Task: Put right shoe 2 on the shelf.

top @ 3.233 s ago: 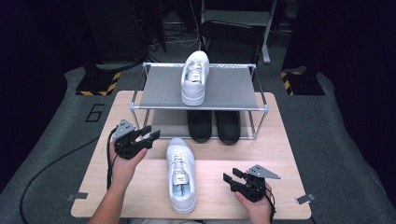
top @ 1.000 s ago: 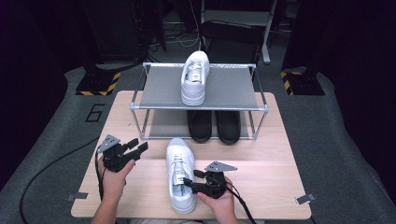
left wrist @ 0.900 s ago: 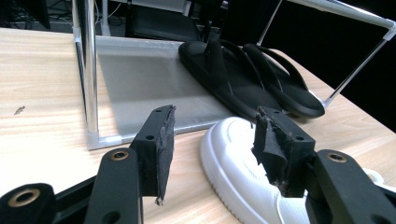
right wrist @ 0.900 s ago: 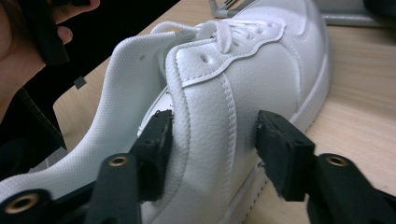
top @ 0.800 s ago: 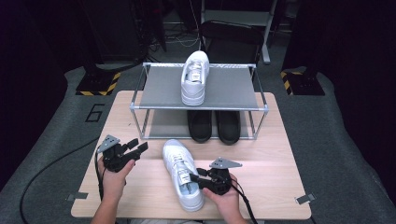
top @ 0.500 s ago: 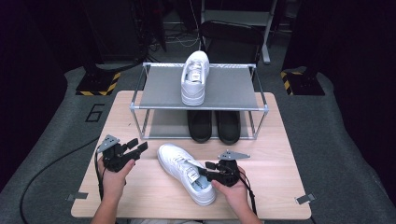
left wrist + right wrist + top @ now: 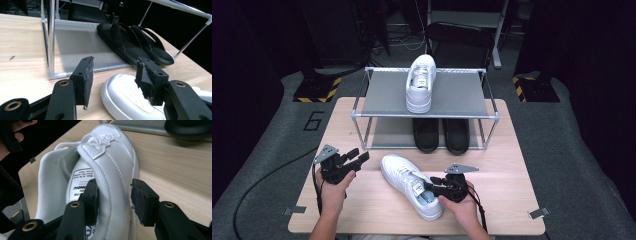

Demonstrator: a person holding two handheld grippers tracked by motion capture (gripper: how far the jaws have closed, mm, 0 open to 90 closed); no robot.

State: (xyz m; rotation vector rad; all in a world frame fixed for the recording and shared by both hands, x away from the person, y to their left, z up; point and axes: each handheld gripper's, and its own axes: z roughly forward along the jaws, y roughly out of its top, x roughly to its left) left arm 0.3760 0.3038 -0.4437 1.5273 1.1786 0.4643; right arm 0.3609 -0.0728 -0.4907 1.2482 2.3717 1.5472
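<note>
High view: white sneaker (image 7: pixel 411 185) is lying diagonally on the desk (image 7: pixel 492 205), toe pointing toward the rack (image 7: pixel 427 116), heel near the front edge. Right hand-held gripper (image 7: pixel 435 188) is sitting at the shoe's collar, side wall between its jaws, which have just been closing. Left hand-held gripper (image 7: pixel 358 159) is hovering just left of the toe, jaws spread, nothing in them. A second white sneaker (image 7: pixel 420 83) is resting on the rack's top shelf and black slippers (image 7: pixel 441 134) are sitting underneath. Left gripper view: left hand-held gripper (image 7: pixel 113 72) is standing wide, pointing over the sneaker toe (image 7: pixel 127 97) toward the slippers (image 7: pixel 135 45) and a rack post (image 7: pixel 51 37). Right gripper view: right hand-held gripper (image 7: pixel 113 195) is straddling the sneaker (image 7: pixel 110 177) side wall; one jaw is inside against the lining by the tongue label, the other outside, small gap showing, not fully pinching.
</note>
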